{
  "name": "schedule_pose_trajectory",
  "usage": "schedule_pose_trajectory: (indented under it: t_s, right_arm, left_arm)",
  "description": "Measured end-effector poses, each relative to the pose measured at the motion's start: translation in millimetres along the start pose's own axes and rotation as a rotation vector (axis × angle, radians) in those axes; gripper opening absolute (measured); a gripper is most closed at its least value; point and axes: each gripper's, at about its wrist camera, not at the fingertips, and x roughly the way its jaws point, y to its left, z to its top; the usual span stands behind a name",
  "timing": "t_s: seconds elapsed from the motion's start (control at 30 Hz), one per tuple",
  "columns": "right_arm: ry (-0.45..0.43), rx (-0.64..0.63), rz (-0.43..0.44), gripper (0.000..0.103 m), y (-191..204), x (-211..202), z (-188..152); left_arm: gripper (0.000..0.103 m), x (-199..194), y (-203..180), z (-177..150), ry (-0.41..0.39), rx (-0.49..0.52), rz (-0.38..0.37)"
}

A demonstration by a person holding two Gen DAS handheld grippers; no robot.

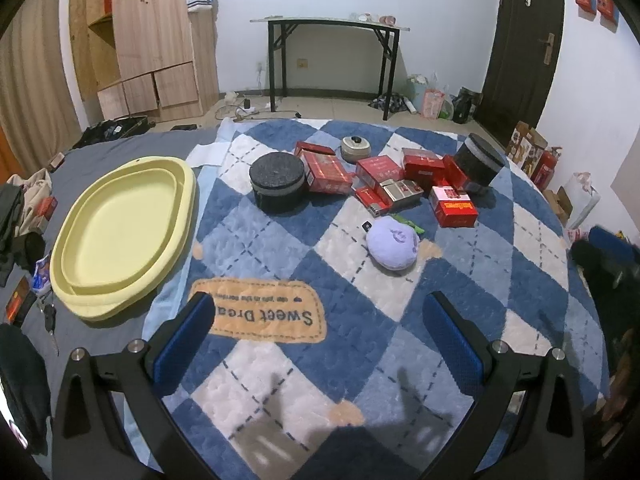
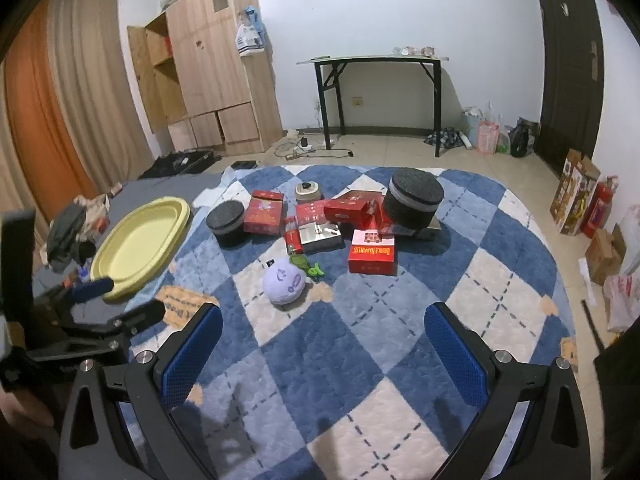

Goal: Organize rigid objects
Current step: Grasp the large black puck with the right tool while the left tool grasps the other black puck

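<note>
On a blue and white checked blanket (image 1: 280,248) lies a heap of red boxes (image 1: 416,168) (image 2: 372,256), two black round tins (image 1: 277,180) (image 2: 412,200), a small beige round tin (image 1: 355,147) (image 2: 308,191) and a purple plush toy (image 1: 394,246) (image 2: 285,280). A yellow oval tray (image 1: 120,232) (image 2: 140,240) sits empty at the left. My left gripper (image 1: 320,328) hangs open above the blanket, short of the heap. My right gripper (image 2: 322,336) is open too, holding nothing. The left gripper (image 2: 96,308) also shows in the right wrist view.
Clothes, keys and small items (image 1: 28,240) lie left of the tray. Beyond the bed stand a wooden wardrobe (image 1: 144,40), a black-legged table (image 1: 332,28) and a dark door (image 1: 520,40). Boxes and bags (image 2: 592,216) line the right wall.
</note>
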Motion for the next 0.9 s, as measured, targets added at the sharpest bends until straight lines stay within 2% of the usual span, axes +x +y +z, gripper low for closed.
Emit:
schedule_pose_trajectory:
  t_s: [0.1,0.23,0.33,0.47,0.63,0.8,0.9]
  right_arm:
    - [-0.038,0.053,0.002,0.103,-17,7,13]
    - [-0.063,0.044,-0.031,0.103,-36,33,39]
    - [-0.071,0.043,-0.033,0.103,-48,67,58]
    - [-0.059,0.062,-0.027,0.103,-66,120,76]
    - [-0.070,0.122,-0.067,0.103,-87,169,83]
    - [-0.045,0.196,-0.026,0.103,-107,203,85]
    - [-0.058,0.207,0.002,0.103,-113,213,90]
  left_arm:
    - [0.103,13,1,16,-0.008,0.067,0.015]
    - [0.103,32,7,38,-0.038,0.138,0.019]
    - [0.103,60,19,51,-0.018,0.131,0.036]
    - [0.103,102,28,62,0.000,0.183,0.051]
    - [0.103,147,39,74,0.038,0.149,0.057]
    - [0.103,186,52,79,0.057,0.120,0.089]
    - [0.103,196,57,84,0.034,0.104,0.087]
